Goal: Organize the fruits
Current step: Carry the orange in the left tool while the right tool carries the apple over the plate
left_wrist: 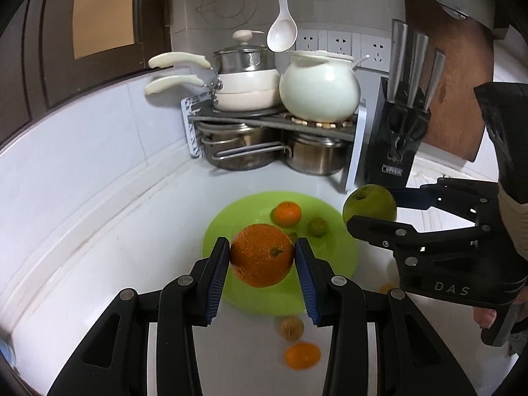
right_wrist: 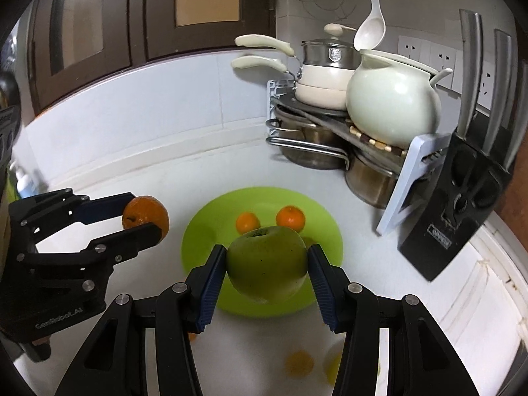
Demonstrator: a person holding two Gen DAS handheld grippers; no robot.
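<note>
Squarely between each gripper's fingers (left_wrist: 220, 264): orange (left_wrist: 261, 254), green apple (right_wrist: 267, 264).

White counter (left_wrist: 99, 231): green plate (left_wrist: 330, 264), pot rack (left_wrist: 353, 151), knife block (left_wrist: 396, 138), loose tangerine (left_wrist: 303, 355).

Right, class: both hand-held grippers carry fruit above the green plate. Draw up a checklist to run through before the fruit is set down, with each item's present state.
1. Left hand-held gripper clamps the orange: ok.
2. Right hand-held gripper clamps the green apple: ok.
3. Green plate has bare space: ok.
4. Small fruits already on the plate stay clear of the drop spot: cannot tell.
5. All fruit gathered: not ok, loose fruit lies on the counter.
</note>
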